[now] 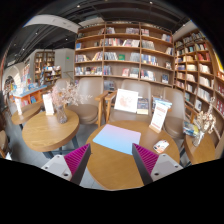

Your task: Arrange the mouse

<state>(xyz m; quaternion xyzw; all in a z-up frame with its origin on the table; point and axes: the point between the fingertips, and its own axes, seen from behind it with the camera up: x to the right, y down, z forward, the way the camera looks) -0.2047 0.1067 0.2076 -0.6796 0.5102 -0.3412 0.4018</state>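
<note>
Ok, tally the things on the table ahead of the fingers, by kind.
Blue mat: 1
Mouse: 1
White upright cards: 2
Total: 4
The gripper is open and empty, with the mat just ahead of it.

Tall bookshelves (125, 55) line the back wall; a vase of what look like flowers (63, 98) stands on a round wooden table (45, 130).

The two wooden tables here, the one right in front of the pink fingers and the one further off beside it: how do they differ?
The near table lies just ahead of the open gripper and carries a flat light-blue mat and a small white mouse. The far table stands beyond the fingers to one side, is clearly round, and holds a vase of pale flowers and an upright white card. Both have light wooden tops.
</note>
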